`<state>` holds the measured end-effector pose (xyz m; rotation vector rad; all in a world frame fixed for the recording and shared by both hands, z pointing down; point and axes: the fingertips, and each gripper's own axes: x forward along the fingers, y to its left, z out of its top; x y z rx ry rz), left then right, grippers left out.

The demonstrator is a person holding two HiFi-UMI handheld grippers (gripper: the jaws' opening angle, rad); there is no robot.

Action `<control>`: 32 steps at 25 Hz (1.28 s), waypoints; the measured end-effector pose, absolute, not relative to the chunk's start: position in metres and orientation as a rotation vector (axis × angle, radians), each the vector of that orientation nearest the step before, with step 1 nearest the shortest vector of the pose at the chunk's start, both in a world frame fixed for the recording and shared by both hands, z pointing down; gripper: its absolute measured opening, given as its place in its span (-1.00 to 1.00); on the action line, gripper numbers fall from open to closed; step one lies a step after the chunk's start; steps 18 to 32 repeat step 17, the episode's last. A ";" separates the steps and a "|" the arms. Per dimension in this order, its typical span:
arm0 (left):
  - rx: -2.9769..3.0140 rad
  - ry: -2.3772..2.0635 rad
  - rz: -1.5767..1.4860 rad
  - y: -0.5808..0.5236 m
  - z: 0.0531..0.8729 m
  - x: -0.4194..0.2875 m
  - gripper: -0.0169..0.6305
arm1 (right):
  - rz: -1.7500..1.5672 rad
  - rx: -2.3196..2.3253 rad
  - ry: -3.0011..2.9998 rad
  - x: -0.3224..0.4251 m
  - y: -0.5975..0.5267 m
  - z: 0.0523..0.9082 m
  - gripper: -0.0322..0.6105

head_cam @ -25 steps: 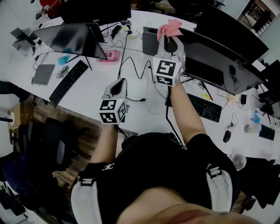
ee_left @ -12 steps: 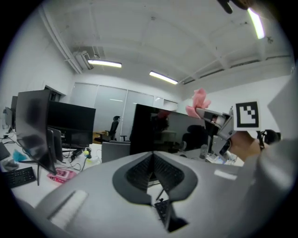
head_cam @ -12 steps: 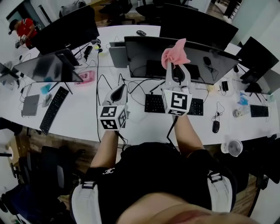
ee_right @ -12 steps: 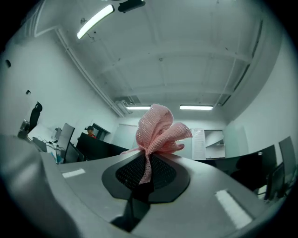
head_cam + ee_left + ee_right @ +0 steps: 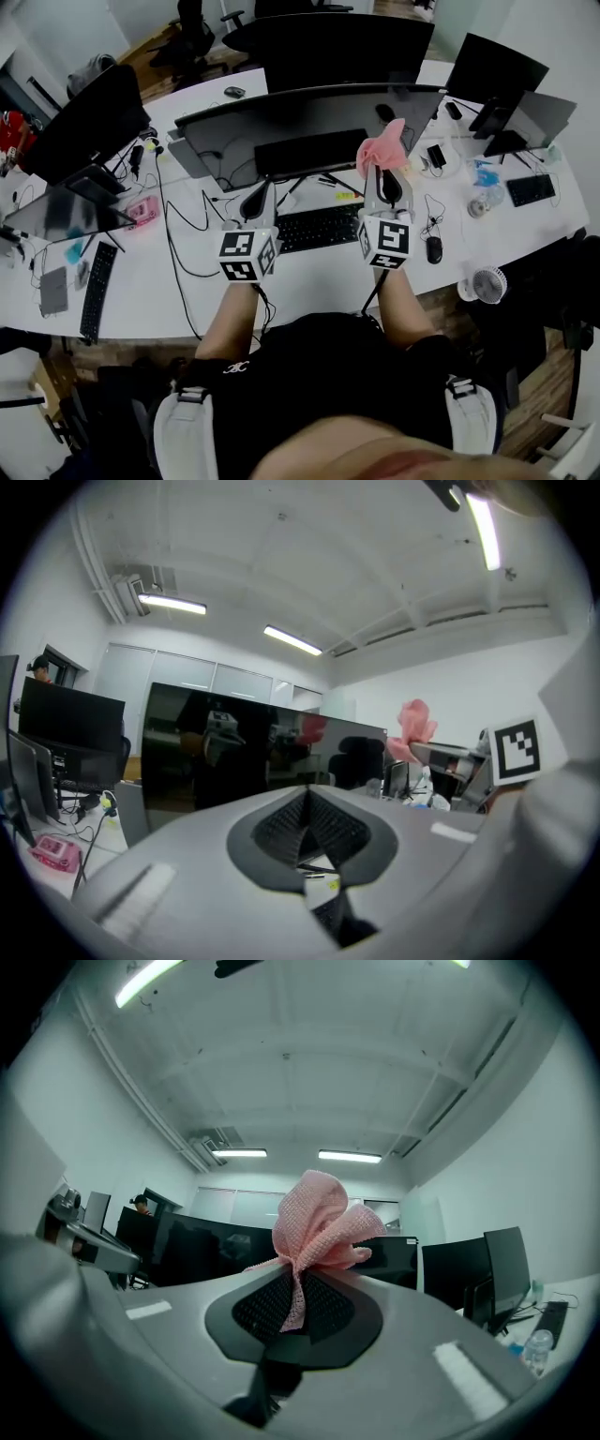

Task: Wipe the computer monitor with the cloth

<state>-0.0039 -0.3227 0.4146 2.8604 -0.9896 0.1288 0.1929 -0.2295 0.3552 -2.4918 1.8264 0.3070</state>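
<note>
We look steeply down on a long white desk point(image 5: 309, 286) crowded with screens and cables. At its centre stands a wide, dark, curved monitor point(image 5: 309, 127), switched off, with its screen facing us. A black keyboard point(image 5: 319, 228) lies on the desk just in front of it.

Both of our arms reach forward over the keyboard. The left gripper point(image 5: 257, 190) is raised in front of the screen's middle. Its own view shows the two jaws pressed together with nothing between them. The right gripper point(image 5: 383, 176) is raised beside it, toward the screen's right end. Its jaws are clamped tight on a pink cloth point(image 5: 382, 148), pinched at the base so the rest blooms upward in loose folds above the tips.

From above, the cloth overlaps the lower right part of the screen, but we cannot tell whether it touches the glass. The right gripper's view shows the screens some way behind the cloth, so we judge it is near the glass but not yet on it.

We judge the wiping has not begun and this is the approach step. The next move calls for carrying the right gripper forward until the loose folds press flat on the glass, then sweeping sideways with light pressure so that only fabric, not the jaw tips, meets the screen.
</note>
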 end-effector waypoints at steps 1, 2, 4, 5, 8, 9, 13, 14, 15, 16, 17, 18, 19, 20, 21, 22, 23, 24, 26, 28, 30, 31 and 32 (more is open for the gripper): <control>2.869 -0.976 0.130 -0.320 0.414 0.006 -0.78 | 0.298 -2.499 1.817 0.201 -0.225 0.357 -0.83; 2.876 -0.963 0.133 -0.317 0.413 0.014 -0.78 | 0.290 -2.502 1.813 0.207 -0.221 0.359 -0.83; 2.883 -0.947 0.138 -0.312 0.413 0.027 -0.78 | 0.274 -2.503 1.819 0.214 -0.215 0.363 -0.83; 2.885 -0.943 0.140 -0.309 0.413 0.031 -0.78 | 0.269 -2.501 1.825 0.216 -0.213 0.364 -0.83; 2.886 -0.939 0.143 -0.304 0.413 0.039 -0.78 | 0.270 -2.505 1.844 0.217 -0.209 0.366 -0.83; 2.886 -0.939 0.144 -0.303 0.413 0.040 -0.78 | 0.271 -2.505 1.850 0.217 -0.209 0.366 -0.83; 2.885 -0.945 0.152 -0.302 0.413 0.042 -0.78 | 0.267 -2.488 1.863 0.218 -0.208 0.366 -0.83; 2.883 -0.948 0.151 -0.301 0.413 0.042 -0.78 | 0.266 -2.481 1.867 0.218 -0.208 0.366 -0.83; 2.882 -0.953 0.149 -0.301 0.412 0.042 -0.78 | 0.267 -2.474 1.872 0.217 -0.208 0.365 -0.83; 2.881 -0.958 0.144 -0.300 0.412 0.041 -0.78 | 0.268 -2.467 1.876 0.217 -0.208 0.365 -0.83; 2.879 -0.962 0.140 -0.299 0.411 0.041 -0.78 | 0.269 -2.460 1.881 0.217 -0.207 0.365 -0.83; 2.879 -0.962 0.140 -0.299 0.411 0.041 -0.78 | 0.269 -2.460 1.881 0.217 -0.207 0.365 -0.83; 2.879 -0.962 0.140 -0.299 0.411 0.041 -0.78 | 0.269 -2.460 1.881 0.217 -0.207 0.365 -0.83; 2.879 -0.962 0.140 -0.299 0.411 0.041 -0.78 | 0.269 -2.460 1.881 0.217 -0.207 0.365 -0.83; 2.879 -0.962 0.140 -0.299 0.411 0.041 -0.78 | 0.269 -2.460 1.881 0.217 -0.207 0.365 -0.83; 2.879 -0.962 0.140 -0.299 0.411 0.041 -0.78 | 0.269 -2.460 1.881 0.217 -0.207 0.365 -0.83; 2.879 -0.962 0.140 -0.299 0.411 0.041 -0.78 | 0.269 -2.460 1.881 0.217 -0.207 0.365 -0.83; 2.879 -0.962 0.140 -0.299 0.411 0.041 -0.78 | 0.269 -2.460 1.881 0.217 -0.207 0.365 -0.83; 2.879 -0.962 0.140 -0.299 0.411 0.041 -0.78 | 0.269 -2.460 1.881 0.217 -0.207 0.365 -0.83; 2.879 -0.962 0.140 -0.299 0.411 0.041 -0.78 | 0.269 -2.460 1.881 0.217 -0.207 0.365 -0.83; 2.879 -0.962 0.140 -0.299 0.411 0.041 -0.78 | 0.269 -2.460 1.881 0.217 -0.207 0.365 -0.83; 2.879 -0.962 0.140 -0.299 0.411 0.041 -0.78 | 0.269 -2.460 1.881 0.217 -0.207 0.365 -0.83; 2.879 -0.962 0.140 -0.299 0.411 0.041 -0.78 | 0.269 -2.460 1.881 0.217 -0.207 0.365 -0.83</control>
